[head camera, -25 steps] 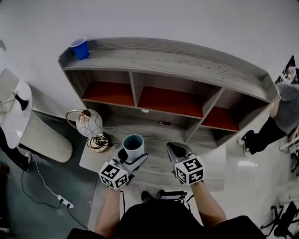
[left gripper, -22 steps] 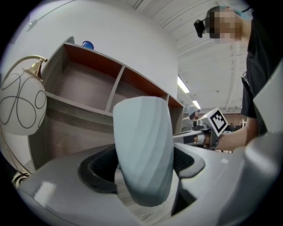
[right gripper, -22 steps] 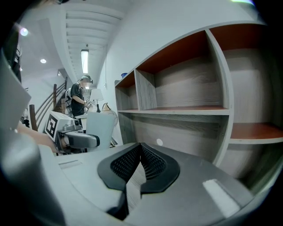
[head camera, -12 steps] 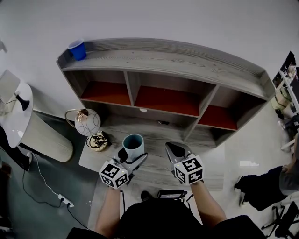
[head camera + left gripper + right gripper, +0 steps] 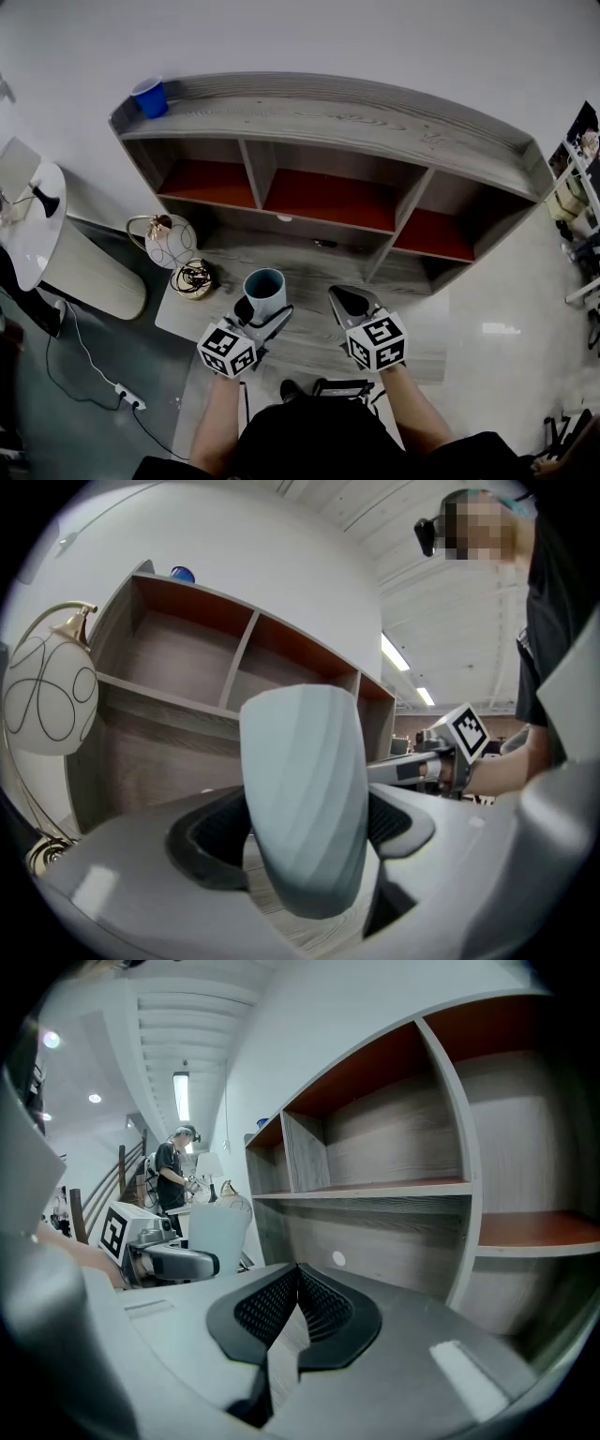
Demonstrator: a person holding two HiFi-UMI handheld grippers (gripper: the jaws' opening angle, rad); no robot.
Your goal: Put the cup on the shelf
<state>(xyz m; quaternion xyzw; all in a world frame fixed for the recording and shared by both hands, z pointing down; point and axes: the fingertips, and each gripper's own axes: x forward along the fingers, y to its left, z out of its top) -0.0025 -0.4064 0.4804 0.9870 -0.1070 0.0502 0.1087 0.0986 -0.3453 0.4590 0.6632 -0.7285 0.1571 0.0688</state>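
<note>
A pale blue-grey cup (image 5: 264,292) stands upright between the jaws of my left gripper (image 5: 263,314), which is shut on its lower body above the grey wooden desk (image 5: 309,272). In the left gripper view the cup (image 5: 305,808) fills the middle, pinched by both pads. The wooden shelf (image 5: 328,131) with red-backed compartments rises behind the desk. My right gripper (image 5: 345,302) hovers beside the cup, its jaws shut with nothing in them; its ribbed pads (image 5: 319,1312) touch in the right gripper view.
A blue plastic cup (image 5: 149,96) stands on the shelf's top left corner. A round wire-patterned lamp (image 5: 161,242) and a coil of cord (image 5: 192,278) sit at the desk's left end. A white round table (image 5: 28,225) stands farther left.
The grippers and cup hold almost still, shifting slightly left in view. The person at the right edge has walked out of view.
</note>
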